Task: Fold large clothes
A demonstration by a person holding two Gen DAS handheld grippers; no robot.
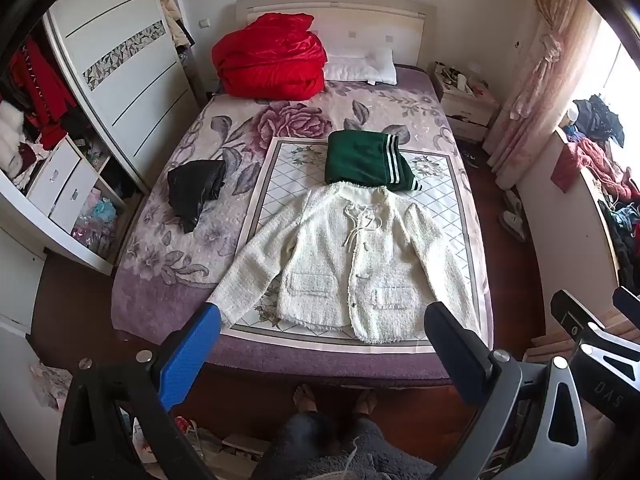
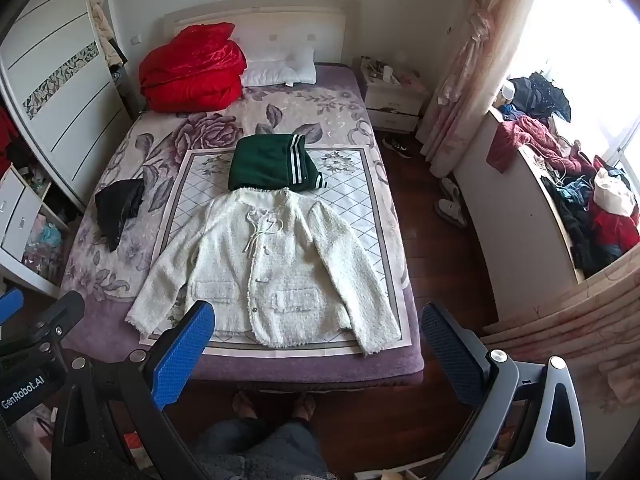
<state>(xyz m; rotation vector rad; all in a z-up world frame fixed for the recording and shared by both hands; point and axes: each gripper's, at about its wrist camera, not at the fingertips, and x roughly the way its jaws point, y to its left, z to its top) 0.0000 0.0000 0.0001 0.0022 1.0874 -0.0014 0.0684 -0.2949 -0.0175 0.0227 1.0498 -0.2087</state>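
I am holding my left gripper (image 1: 320, 340) and right gripper (image 2: 318, 340) spread wide and empty above the soft, thick cream bouclé jacket (image 2: 264, 268) lying flat at twelve o'clock, judging its sleeve cuffs the best holds.

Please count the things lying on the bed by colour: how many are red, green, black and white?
Red: 1, the red quilt
Green: 1, the folded green garment
Black: 1, the black garment
White: 2, the white jacket laid out flat and the white pillow
Total: 5
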